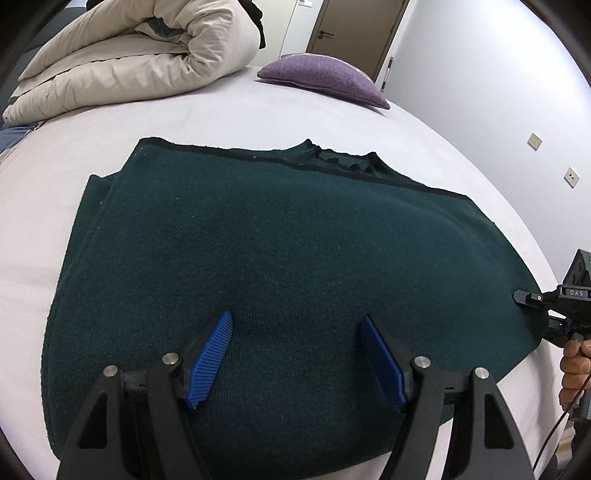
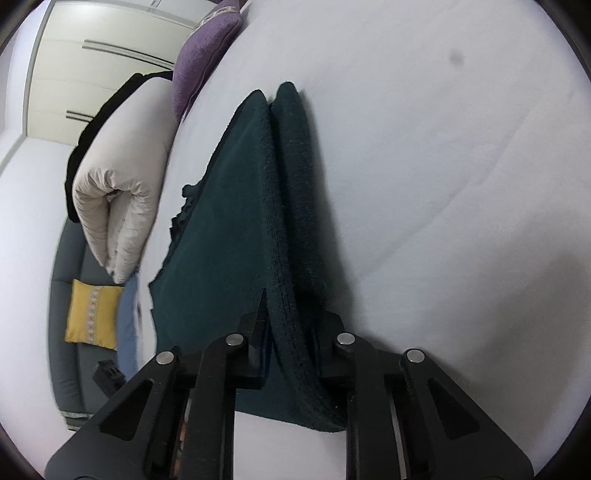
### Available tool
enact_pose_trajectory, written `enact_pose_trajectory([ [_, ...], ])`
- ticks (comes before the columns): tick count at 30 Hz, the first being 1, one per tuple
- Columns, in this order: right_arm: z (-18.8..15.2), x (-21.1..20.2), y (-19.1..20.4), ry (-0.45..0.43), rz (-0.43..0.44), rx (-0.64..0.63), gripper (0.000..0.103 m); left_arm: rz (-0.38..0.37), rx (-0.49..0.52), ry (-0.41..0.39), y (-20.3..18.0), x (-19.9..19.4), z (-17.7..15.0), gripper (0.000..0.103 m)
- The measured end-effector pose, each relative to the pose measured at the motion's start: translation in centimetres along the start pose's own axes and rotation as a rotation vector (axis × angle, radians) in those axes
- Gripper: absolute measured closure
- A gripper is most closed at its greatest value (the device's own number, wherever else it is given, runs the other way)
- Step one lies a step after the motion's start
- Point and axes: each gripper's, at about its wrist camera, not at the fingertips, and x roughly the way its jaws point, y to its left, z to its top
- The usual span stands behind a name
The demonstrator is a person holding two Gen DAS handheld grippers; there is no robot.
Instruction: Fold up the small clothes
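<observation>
A dark green knitted sweater (image 1: 280, 251) lies folded flat on the white bed (image 1: 221, 114), collar at the far edge. My left gripper (image 1: 297, 332) hovers open over its near part, blue pads (image 1: 210, 354) spread wide and empty. My right gripper (image 1: 532, 299) shows at the sweater's right edge, held by a hand. In the right wrist view my right gripper (image 2: 291, 321) is shut on the sweater's layered edge (image 2: 288, 295), which runs between the jaws; the sweater (image 2: 229, 221) stretches away from it.
A rolled beige duvet (image 1: 129, 55) lies at the bed's far left and a purple pillow (image 1: 325, 77) at the far side. A door (image 1: 354, 29) and a wall with sockets (image 1: 535, 140) stand beyond. A grey sofa with a yellow cushion (image 2: 92, 317) shows in the right wrist view.
</observation>
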Motion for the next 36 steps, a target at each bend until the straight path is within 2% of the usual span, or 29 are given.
enact_pose_trajectory([
  [4,-0.4,-0.1,2.7,-0.037,-0.121,-0.105,0.09,-0.022,-0.017,-0.011,0.3,-0.3,0.0,0.031],
  [6,-0.7,-0.3,4.6,-0.057,-0.186,-0.167,0.091,-0.044,-0.052,-0.023,0.9,-0.9,0.2,0.036],
  [7,-0.9,-0.4,5.5,-0.064,-0.206,-0.193,0.091,-0.054,-0.068,-0.026,1.3,-1.1,0.4,0.042],
  [8,-1.1,-0.4,7.0,-0.074,-0.235,-0.235,0.091,-0.078,-0.105,-0.034,2.0,-1.7,0.7,0.046],
  [12,-3.6,1.0,14.9,-0.094,-0.33,-0.475,0.091,-0.142,-0.215,-0.11,4.9,-4.4,1.6,0.047],
  [14,-6.8,3.6,20.7,-0.067,-0.346,-0.672,0.091,-0.186,-0.267,-0.127,6.4,-5.4,2.3,0.039],
  [17,-11.2,8.4,25.5,0.018,-0.361,-0.891,0.091,-0.288,-0.345,-0.12,8.1,-5.7,3.1,0.024],
  [19,-13.1,11.3,26.4,0.06,-0.404,-0.971,0.091,-0.347,-0.392,-0.091,8.6,-4.9,3.3,0.019],
  [21,-14.1,12.9,26.4,0.093,-0.399,-0.983,0.091,-0.39,-0.414,-0.045,8.3,-3.6,3.5,0.019],
  [24,-14.5,13.2,26.1,0.072,-0.419,-0.998,0.091,-0.409,-0.431,0.027,7.5,-1.5,4.1,0.018],
  [28,-14.8,12.7,25.9,0.05,-0.414,-1.023,0.091,-0.444,-0.464,0.07,6.1,0.4,5.4,0.013],
  [32,-15.7,12.2,26.3,0.013,-0.426,-1.068,0.091,-0.453,-0.424,0.109,4.1,1.5,7.0,0.012],
  [33,-16.2,12.3,26.0,0.004,-0.43,-1.082,0.09,-0.451,-0.408,0.132,3.5,2.2,7.4,0.014],
  [34,-16.4,12.2,26.0,-0.001,-0.432,-1.088,0.09,-0.449,-0.397,0.152,3.1,2.7,7.5,0.026],
  [35,-16.5,12.1,25.9,-0.008,-0.427,-1.093,0.089,-0.443,-0.386,0.19,2.6,3.6,7.7,0.042],
  [36,-16.8,12.2,25.9,-0.013,-0.419,-1.095,0.087,-0.434,-0.378,0.209,2.3,4.1,7.8,0.047],
])
